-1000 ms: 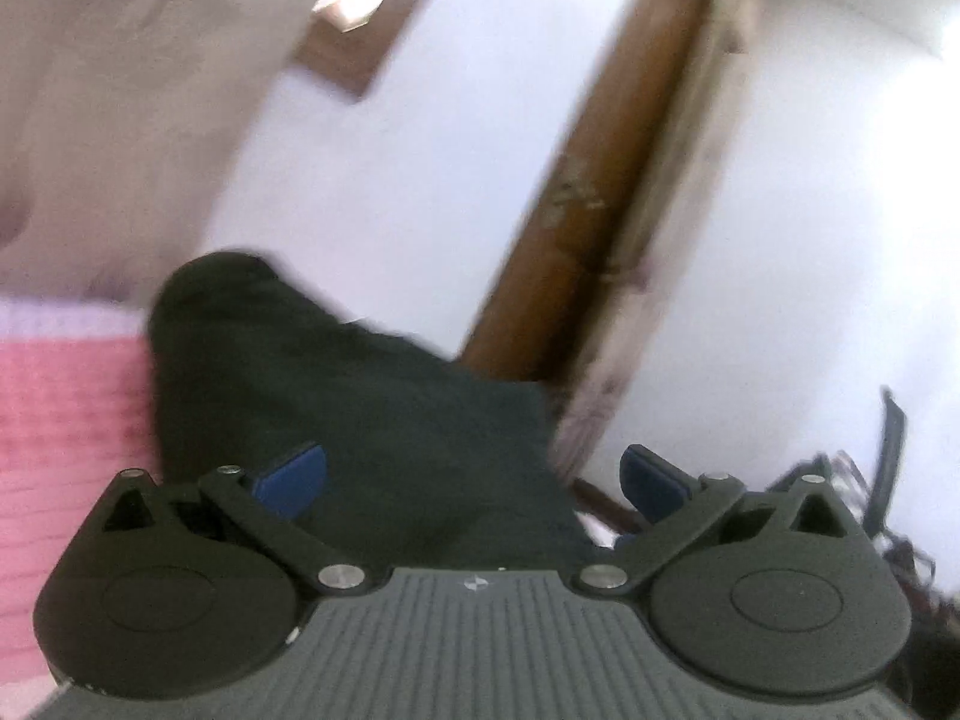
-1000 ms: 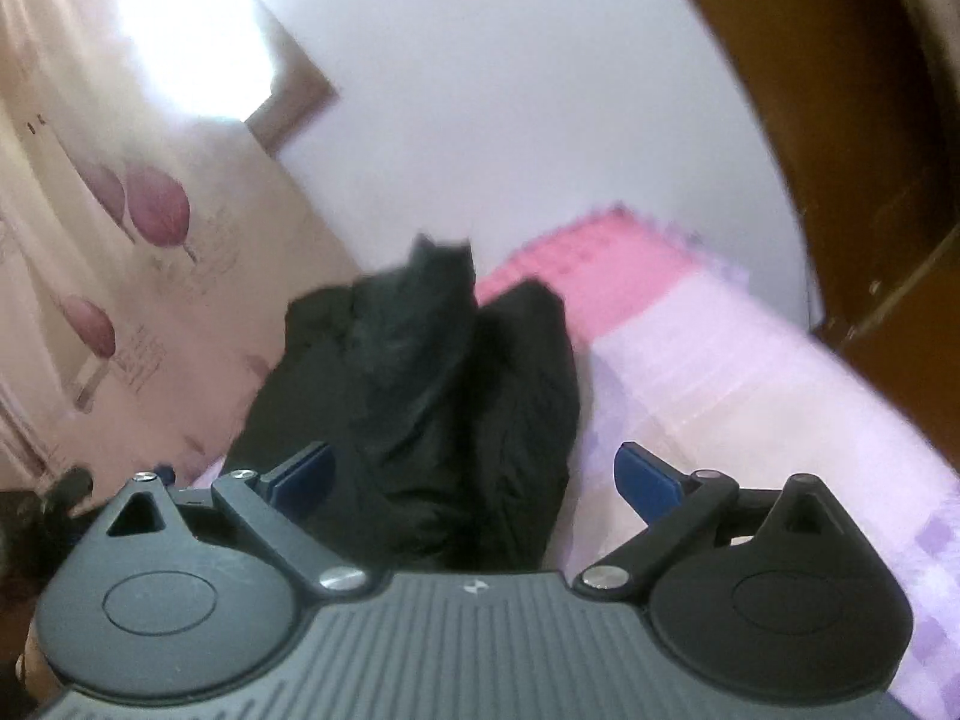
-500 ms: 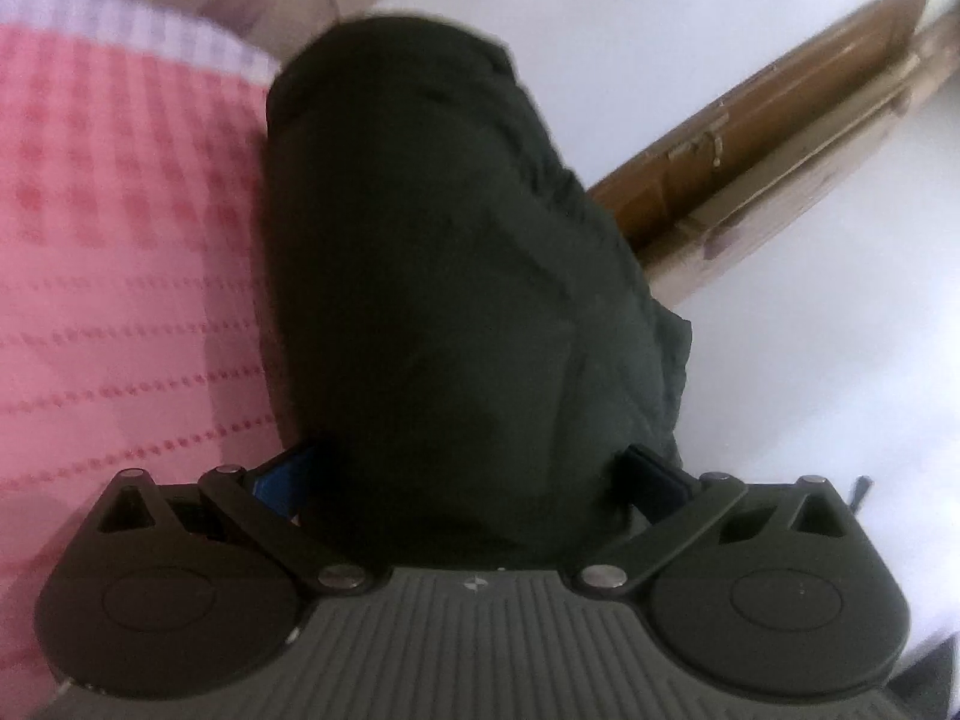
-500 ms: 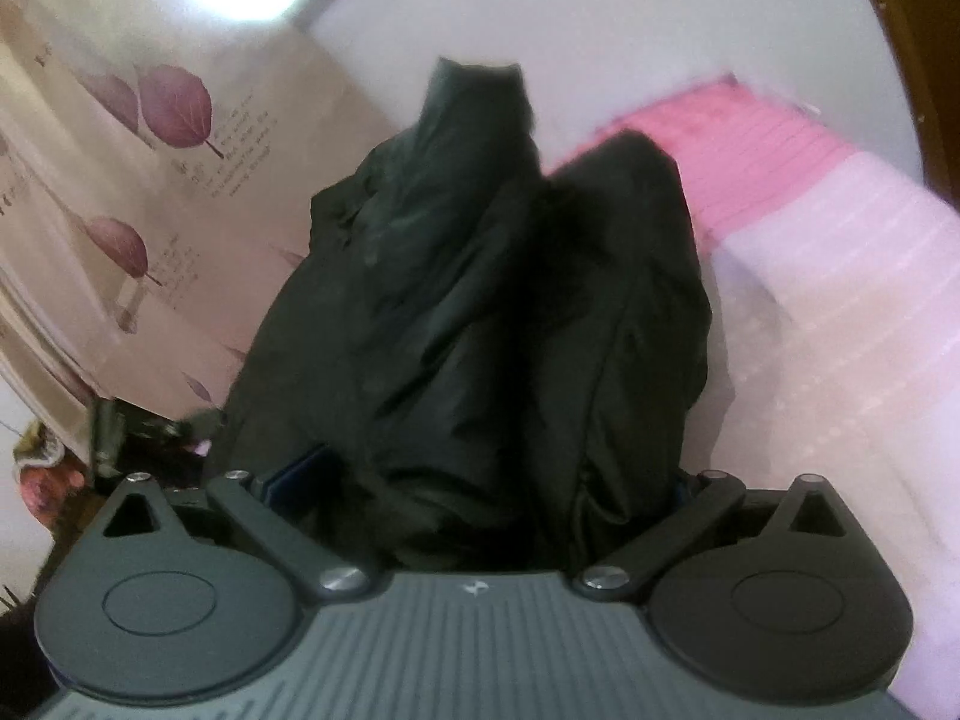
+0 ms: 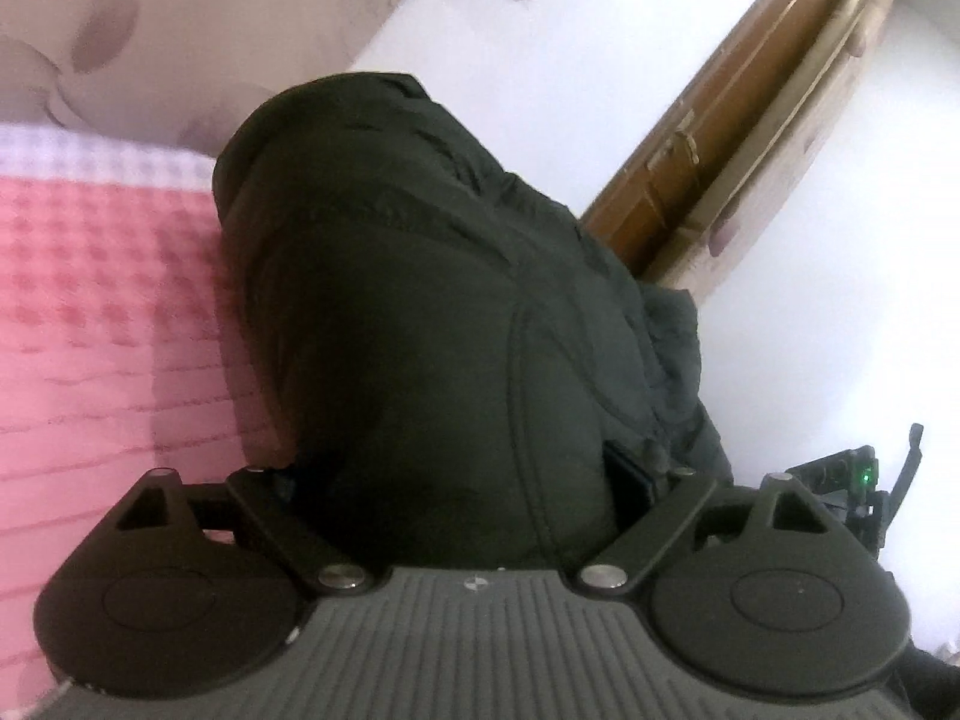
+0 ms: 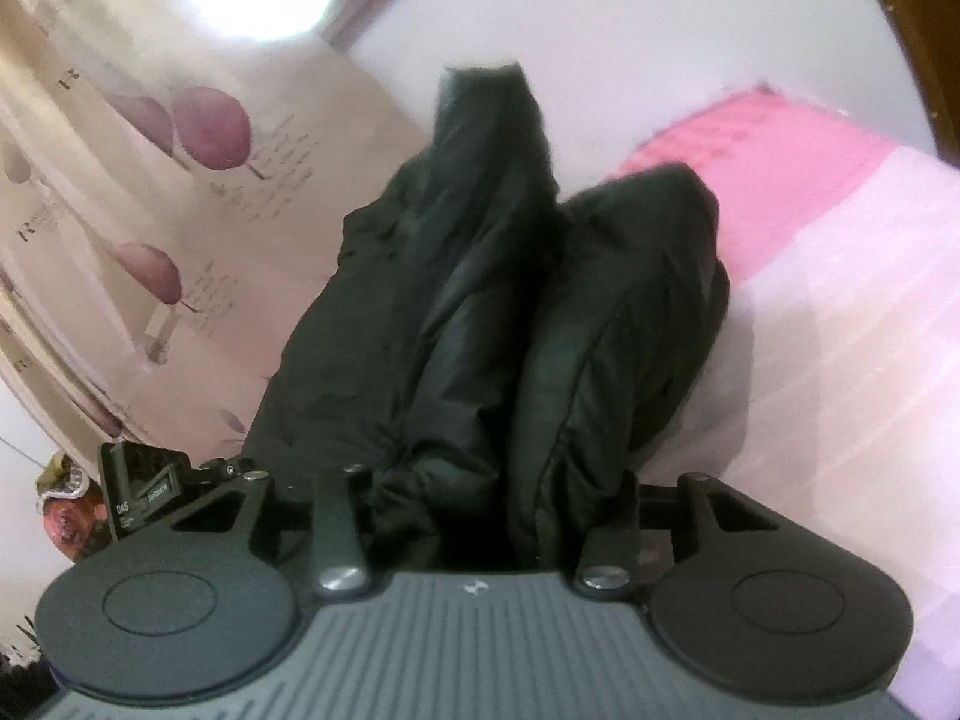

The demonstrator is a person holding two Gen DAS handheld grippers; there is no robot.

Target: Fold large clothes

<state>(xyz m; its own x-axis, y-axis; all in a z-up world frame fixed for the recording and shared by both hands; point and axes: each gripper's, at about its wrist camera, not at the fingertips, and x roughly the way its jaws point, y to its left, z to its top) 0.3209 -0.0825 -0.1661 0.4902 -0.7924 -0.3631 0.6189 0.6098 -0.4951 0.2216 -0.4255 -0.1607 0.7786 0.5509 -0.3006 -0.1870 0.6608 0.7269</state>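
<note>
The thick black padded jacket (image 5: 432, 312) lies on the bed with the pink and pale checked cover (image 5: 102, 300), along the edge of the bed that is beside the white wall. Its long axis runs straight away from both hands, from the near end at the fingers to the far end toward the beige curtain with purple leaves (image 6: 180, 192).

The left gripper (image 5: 462, 480) has the near end of the jacket between its fingers. They have just been closing a little and stand wide; the right one (image 5: 627, 474) lies against the cloth, but the left one is hidden, so I cannot tell if they already press.

The right gripper (image 6: 489, 498) has just been closing much more. Its fingers have come in on the near folds of the jacket, and the bunched cloth between them looks squeezed, so I judge that it is gripping the jacket.

In the right wrist view the jacket shows two long lobes side by side, with a dark valley between them. Both hands are at the same near end. I judge that the coming fold must carry this near end forward along the long axis, toward the far end.
</note>
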